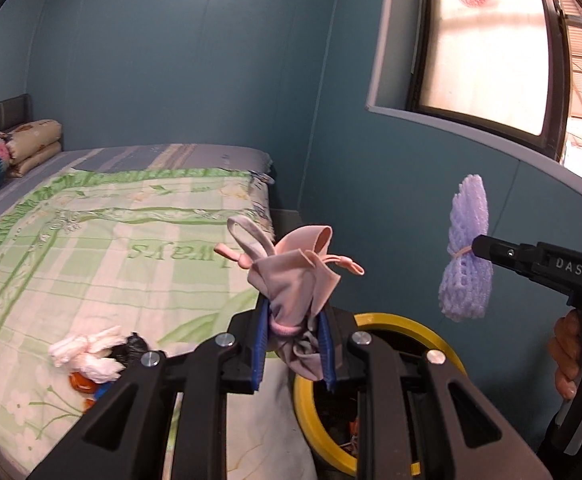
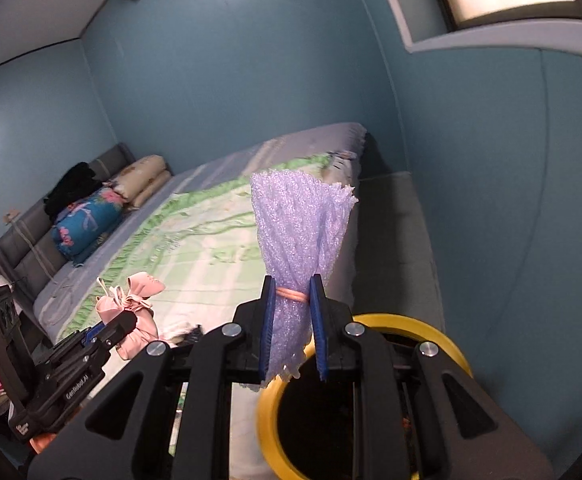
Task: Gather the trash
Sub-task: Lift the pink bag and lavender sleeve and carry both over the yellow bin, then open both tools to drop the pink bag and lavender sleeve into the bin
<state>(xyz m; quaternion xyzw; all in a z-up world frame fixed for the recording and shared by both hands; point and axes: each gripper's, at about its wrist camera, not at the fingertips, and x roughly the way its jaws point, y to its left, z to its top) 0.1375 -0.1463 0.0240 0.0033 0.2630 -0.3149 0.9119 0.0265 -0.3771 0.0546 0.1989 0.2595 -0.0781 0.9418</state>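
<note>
My left gripper (image 1: 294, 340) is shut on a pink cloth bundle (image 1: 291, 276) tied with a pink band, held above the bed's edge beside a yellow-rimmed trash bin (image 1: 387, 320). The same bundle (image 2: 139, 312) and the left gripper (image 2: 105, 330) show at the lower left of the right wrist view. My right gripper (image 2: 294, 328) is shut on a purple foam net (image 2: 299, 232) bound with a rubber band, just over the bin's yellow rim (image 2: 411, 324). In the left wrist view the net (image 1: 467, 252) hangs from the right gripper (image 1: 479, 248), held by a hand (image 1: 567, 360).
White foam wraps (image 1: 87, 354), a black bag scrap (image 1: 131, 348) and orange bits (image 1: 81, 382) lie on the green-checked bedspread (image 1: 91, 248). Pillows (image 1: 35, 144) are stacked at the headboard. Blue walls and a window (image 1: 483, 40) close in the bed's foot and the bin.
</note>
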